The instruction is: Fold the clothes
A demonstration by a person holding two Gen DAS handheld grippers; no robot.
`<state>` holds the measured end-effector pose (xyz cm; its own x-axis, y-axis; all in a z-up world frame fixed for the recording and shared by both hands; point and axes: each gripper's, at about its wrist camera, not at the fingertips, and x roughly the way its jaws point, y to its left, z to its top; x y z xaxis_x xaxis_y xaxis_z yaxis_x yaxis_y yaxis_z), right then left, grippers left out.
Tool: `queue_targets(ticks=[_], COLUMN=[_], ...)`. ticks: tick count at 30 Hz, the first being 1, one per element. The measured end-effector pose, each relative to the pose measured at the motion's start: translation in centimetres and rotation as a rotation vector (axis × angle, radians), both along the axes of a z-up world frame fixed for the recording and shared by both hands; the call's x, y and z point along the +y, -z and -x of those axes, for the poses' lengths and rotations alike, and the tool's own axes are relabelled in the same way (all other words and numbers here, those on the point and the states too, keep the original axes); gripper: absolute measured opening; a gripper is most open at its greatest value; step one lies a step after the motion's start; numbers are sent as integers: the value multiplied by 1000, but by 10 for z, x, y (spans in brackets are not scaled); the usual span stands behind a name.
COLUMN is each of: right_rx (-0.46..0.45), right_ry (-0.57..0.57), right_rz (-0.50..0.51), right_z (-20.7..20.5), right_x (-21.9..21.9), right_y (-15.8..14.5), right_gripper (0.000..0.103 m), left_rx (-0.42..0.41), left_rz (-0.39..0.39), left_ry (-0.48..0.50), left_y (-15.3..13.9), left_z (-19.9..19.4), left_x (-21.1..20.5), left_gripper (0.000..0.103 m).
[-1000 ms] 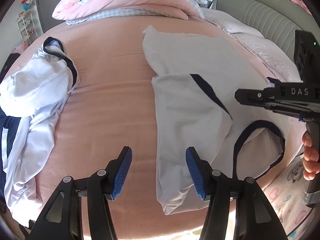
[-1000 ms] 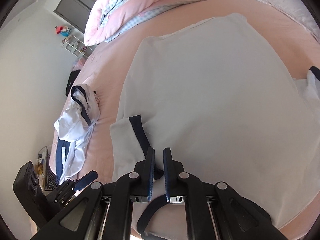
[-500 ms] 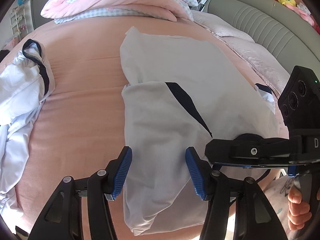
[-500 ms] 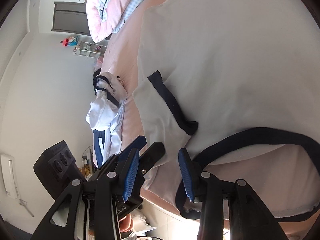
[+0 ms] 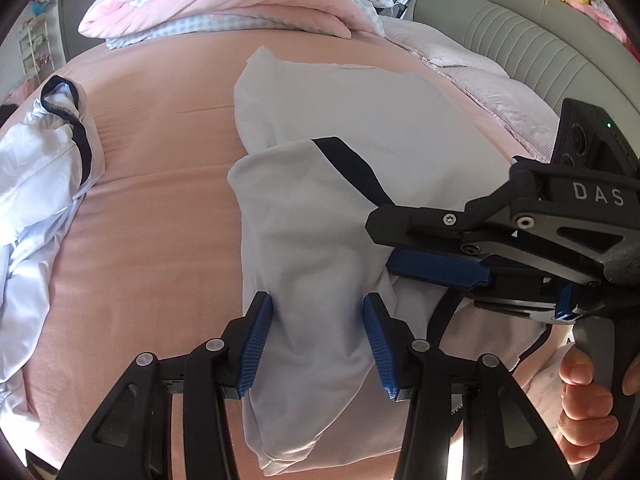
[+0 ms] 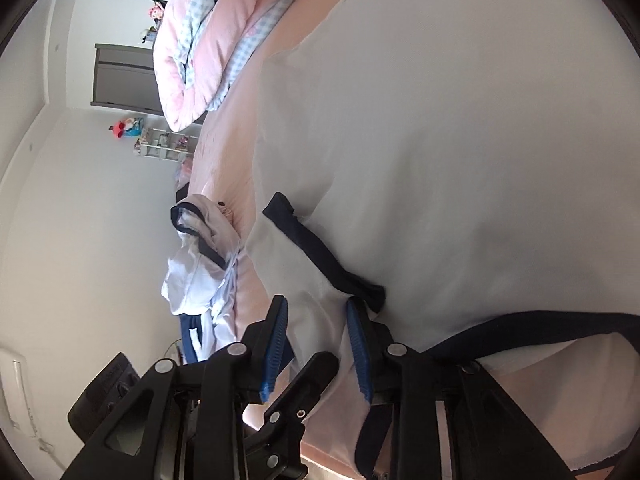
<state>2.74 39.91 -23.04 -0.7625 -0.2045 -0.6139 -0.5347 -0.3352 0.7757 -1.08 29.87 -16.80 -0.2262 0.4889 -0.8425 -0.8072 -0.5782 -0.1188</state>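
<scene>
**A:** Left wrist view — the left gripper (image 5: 316, 338) straddles the folded-in sleeve (image 5: 316, 240) of the white cotton T-shirt with navy trim (image 5: 360, 120), spread on the pink bed sheet (image 5: 160, 200). Its jaws have just been closing; the blue pads look to be at the cloth's edges, with no firm pinch visible. At three o'clock the right gripper (image 5: 472, 284) reaches in sideways.

**B:** And the right wrist view?

**A:** The right gripper (image 6: 316, 344) stands with fingers apart, having just been closing, sleeve cloth between them and the navy sleeve cuff (image 6: 320, 252) at twelve o'clock. The navy neckline (image 6: 520, 328) runs off toward three o'clock.

**B:** The step?

**A:** Likely securing the shoulder end for the next fold — both pairs of pads must close fully before any lift. A crumpled white garment (image 5: 40, 160) waits at nine o'clock.
</scene>
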Motion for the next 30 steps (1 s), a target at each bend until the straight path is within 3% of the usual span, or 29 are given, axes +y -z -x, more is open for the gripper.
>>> queue_targets(ticks=[2, 10, 16, 18, 20, 21, 23, 30], right_rx=[-9, -121, -34, -13, 14, 23, 38, 37], right_ry=[20, 70, 39, 32, 40, 56, 87, 192], right_rz=[-24, -154, -168, -182, -207, -221, -247, -284], right_z=[-3, -16, -29, -35, -45, -51, -65, -110], right_x=[4, 13, 14, 15, 16, 16, 17, 17], right_y=[-1, -7, -24, -34, -44, -48, -56, -77], right_gripper=[16, 12, 13, 24, 59, 62, 63, 63], left_rx=[13, 18, 17, 18, 38, 49, 71, 149], left_rz=[6, 19, 24, 21, 1, -10, -27, -40], left_ry=[5, 2, -5, -8, 2, 9, 25, 125], left_y=[2, 6, -1, -5, -14, -19, -28, -56], left_z=[-2, -2, -2, -3, -7, -9, -14, -40], left_x=[0, -5, -10, -9, -8, -8, -8, -2], left_gripper=[44, 45, 45, 51, 63, 72, 79, 80])
